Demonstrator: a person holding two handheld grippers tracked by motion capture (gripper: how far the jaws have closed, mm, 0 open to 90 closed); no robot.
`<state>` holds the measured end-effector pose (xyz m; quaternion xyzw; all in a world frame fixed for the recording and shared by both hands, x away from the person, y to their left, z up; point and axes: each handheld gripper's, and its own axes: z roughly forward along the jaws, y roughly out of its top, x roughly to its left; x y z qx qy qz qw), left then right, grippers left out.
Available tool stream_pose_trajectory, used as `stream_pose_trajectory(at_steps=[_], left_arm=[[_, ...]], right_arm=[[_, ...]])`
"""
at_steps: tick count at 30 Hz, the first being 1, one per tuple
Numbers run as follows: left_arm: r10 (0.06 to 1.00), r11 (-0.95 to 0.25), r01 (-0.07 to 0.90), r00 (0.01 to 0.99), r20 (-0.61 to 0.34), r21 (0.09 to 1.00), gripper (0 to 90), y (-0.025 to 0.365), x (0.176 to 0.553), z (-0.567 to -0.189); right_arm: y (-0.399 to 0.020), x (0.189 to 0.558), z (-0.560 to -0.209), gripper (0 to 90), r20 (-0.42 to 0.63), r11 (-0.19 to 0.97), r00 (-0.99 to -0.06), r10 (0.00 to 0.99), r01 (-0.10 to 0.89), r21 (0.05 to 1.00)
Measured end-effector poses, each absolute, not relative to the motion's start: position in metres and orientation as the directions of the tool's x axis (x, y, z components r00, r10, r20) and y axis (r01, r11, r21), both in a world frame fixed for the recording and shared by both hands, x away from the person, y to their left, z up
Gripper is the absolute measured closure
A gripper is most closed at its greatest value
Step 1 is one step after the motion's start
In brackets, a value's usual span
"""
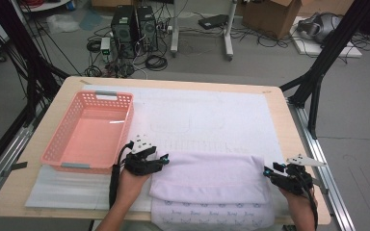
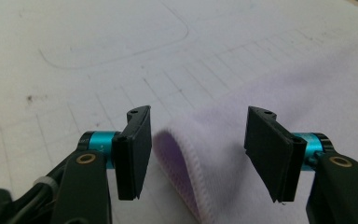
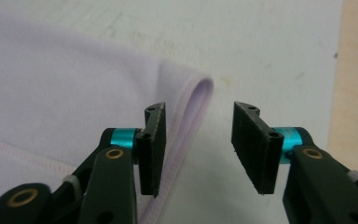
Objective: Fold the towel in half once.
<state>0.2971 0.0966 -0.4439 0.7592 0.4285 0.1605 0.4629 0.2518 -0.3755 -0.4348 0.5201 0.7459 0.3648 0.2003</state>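
Observation:
A lilac towel [image 1: 207, 175] lies folded on the white mat [image 1: 212, 110] near the table's front edge, its patterned lower layer sticking out toward the person. My left gripper [image 1: 166, 159] is at the fold's left end. In the left gripper view its jaws [image 2: 198, 140] stand open on either side of the towel's looped edge [image 2: 186, 158], with no pad touching it. My right gripper [image 1: 267, 169] is at the fold's right end. There its jaws [image 3: 198, 140] are open too, and the towel's folded corner [image 3: 198, 91] lies just ahead, by the left pad [image 3: 151, 149].
An empty pink plastic basket [image 1: 53, 144] stands on the mat's left side, close to my left hand. The wooden table edge [image 1: 291, 125] runs just right of the mat. Black frame posts, computers and cables are on the floor beyond the table.

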Motion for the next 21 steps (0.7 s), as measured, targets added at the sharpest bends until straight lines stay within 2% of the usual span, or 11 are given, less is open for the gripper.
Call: stream_pose_trajectory(at_steps=[5,10,16,18,19,21], left_arm=[[0.793,-0.206,0.54,0.58,-0.183,0.816,41.2,0.099,0.296,-0.451],[0.774,-0.227,0.565,0.599,-0.205,0.793,41.3,0.096,0.294,-0.453],[0.767,-0.237,0.565,0.608,-0.204,0.79,40.8,0.094,0.292,-0.453],[0.77,-0.259,0.557,0.612,-0.179,0.789,47.2,0.091,0.29,-0.452],[0.768,-0.266,0.555,0.616,-0.175,0.788,57.8,0.091,0.29,-0.452],[0.761,-0.264,0.566,0.62,-0.192,0.781,71.4,0.091,0.291,-0.452]], right_arm=[[-0.37,0.253,-0.438,50.3,0.1,0.198,-0.397,0.912,0.641,0.741],[-0.36,0.257,-0.443,54.5,0.064,0.265,-0.435,0.898,0.652,0.711],[-0.357,0.255,-0.442,78.8,0.075,0.289,-0.475,0.877,0.645,0.707],[-0.356,0.256,-0.442,82.6,0.083,0.293,-0.484,0.871,0.648,0.703],[-0.356,0.256,-0.442,83.7,0.083,0.297,-0.49,0.868,0.646,0.703],[-0.357,0.257,-0.442,85.1,0.092,0.301,-0.503,0.86,0.643,0.705]])
